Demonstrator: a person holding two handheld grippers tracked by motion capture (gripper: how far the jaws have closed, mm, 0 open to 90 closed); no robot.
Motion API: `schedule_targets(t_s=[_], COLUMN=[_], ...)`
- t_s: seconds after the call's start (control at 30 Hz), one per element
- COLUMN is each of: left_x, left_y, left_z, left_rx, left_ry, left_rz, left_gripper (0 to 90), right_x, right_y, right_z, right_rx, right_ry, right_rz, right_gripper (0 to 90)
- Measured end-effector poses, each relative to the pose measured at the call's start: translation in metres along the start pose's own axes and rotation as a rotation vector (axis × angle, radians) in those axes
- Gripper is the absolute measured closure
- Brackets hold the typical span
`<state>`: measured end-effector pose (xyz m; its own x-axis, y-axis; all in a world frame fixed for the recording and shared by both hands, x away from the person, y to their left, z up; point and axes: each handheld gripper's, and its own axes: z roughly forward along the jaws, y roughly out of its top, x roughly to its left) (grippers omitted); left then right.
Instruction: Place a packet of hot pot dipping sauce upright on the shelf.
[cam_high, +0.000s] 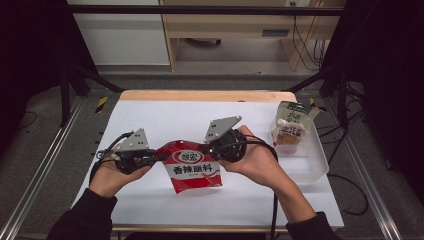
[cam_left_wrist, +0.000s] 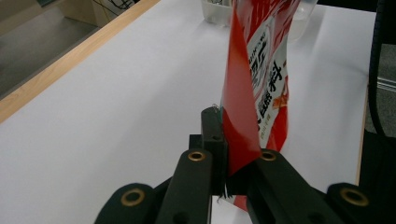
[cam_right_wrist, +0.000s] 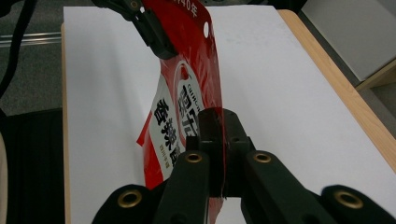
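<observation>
I have the flat red foil seasoning packet pinched at its top corners, left gripper and right gripper both clamped on it, held above the white table. Pickup looks done; the clear plastic bin right of the packet awaits.

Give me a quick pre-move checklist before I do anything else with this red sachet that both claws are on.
1. Left claw grip: ok, shut on the top edge of the red sachet.
2. Right claw grip: ok, shut on the opposite top corner.
3. Sachet off the table: ok, it hangs between the claws above the white table.
4. Sachet intact: cannot tell, no tear seen, but the pinched edges are hidden.
5. Clear bin ready: ok, it sits at the table's right edge, open space in its near half.
6. Pouch in the bin: ok, leaning at the far end, away from the claws.
</observation>
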<state>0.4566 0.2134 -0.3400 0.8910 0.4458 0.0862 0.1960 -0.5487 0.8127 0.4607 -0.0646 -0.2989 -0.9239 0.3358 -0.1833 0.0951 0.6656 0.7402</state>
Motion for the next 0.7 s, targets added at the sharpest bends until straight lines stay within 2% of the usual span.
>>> schedule_targets(t_s=[0.37,0.7], left_x=[0.0,-0.002], left_y=[0.025,0.03], left_z=[-0.013,-0.015], left_rx=[0.031,0.034], left_ry=[0.01,0.017], left_rz=[0.043,0.054], left_gripper=[90.0,90.0], right_x=[-0.003,-0.002], right_y=[0.0,-0.001], right_z=[-0.009,-0.01], right_rx=[-0.022,0.011], right_ry=[-0.002,0.002], right_rz=[-0.014,-0.032], right_gripper=[90.0,85.1])
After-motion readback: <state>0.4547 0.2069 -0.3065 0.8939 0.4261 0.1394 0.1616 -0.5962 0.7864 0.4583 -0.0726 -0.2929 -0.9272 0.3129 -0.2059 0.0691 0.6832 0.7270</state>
